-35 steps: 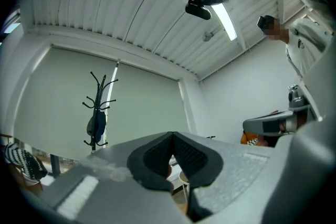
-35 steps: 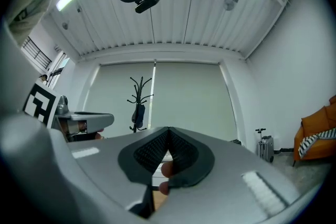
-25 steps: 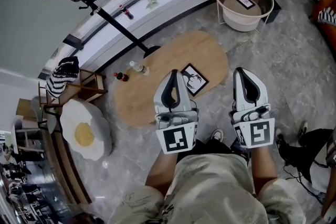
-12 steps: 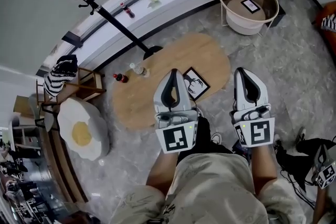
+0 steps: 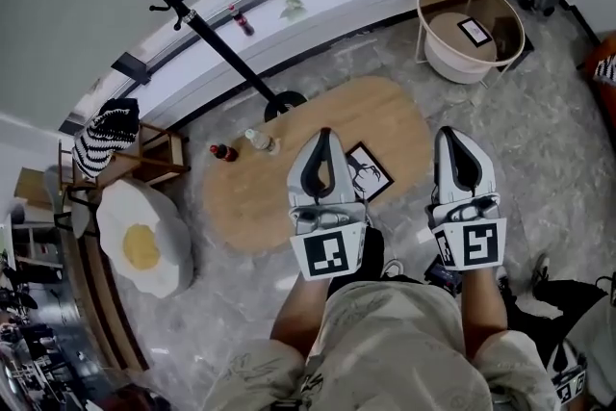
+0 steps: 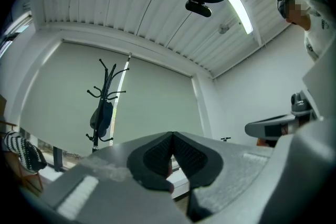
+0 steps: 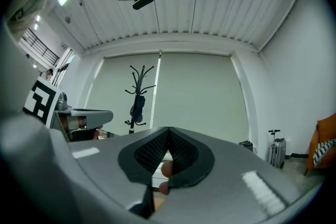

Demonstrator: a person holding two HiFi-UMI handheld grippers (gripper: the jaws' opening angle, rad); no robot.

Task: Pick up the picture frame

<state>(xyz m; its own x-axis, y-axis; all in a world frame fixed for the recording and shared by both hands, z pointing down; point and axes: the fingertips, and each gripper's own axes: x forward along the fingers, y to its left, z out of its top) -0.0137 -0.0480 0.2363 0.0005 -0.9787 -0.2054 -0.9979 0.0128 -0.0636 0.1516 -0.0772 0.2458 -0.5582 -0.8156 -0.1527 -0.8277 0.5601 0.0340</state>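
The picture frame [image 5: 373, 176], black-edged with a dark portrait, lies flat on the oval wooden table [image 5: 289, 178]; its left corner is hidden behind my left gripper. Held out level side by side above the person's knees, both grippers are empty. My left gripper [image 5: 323, 136] is shut, its tip over the table just left of the frame. My right gripper [image 5: 450, 132] is shut too, over the floor past the table's right end. In the left gripper view the gripper [image 6: 172, 135] has its pads pressed together; the right gripper view shows that gripper [image 7: 168, 129] the same way. Neither gripper view shows the frame.
Two small bottles [image 5: 260, 141] [image 5: 223, 152] stand on the table's far left. A black coat stand [image 5: 231, 63] rises behind it. A round basket table [image 5: 445, 53] with another frame sits at back right. A fried-egg cushion [image 5: 140, 241] and a wooden chair [image 5: 159, 159] lie to the left.
Both grippers have travelled forward together, still shut. The table and picture frame now sit lower and closer in the head view, with the frame partly behind the left gripper.
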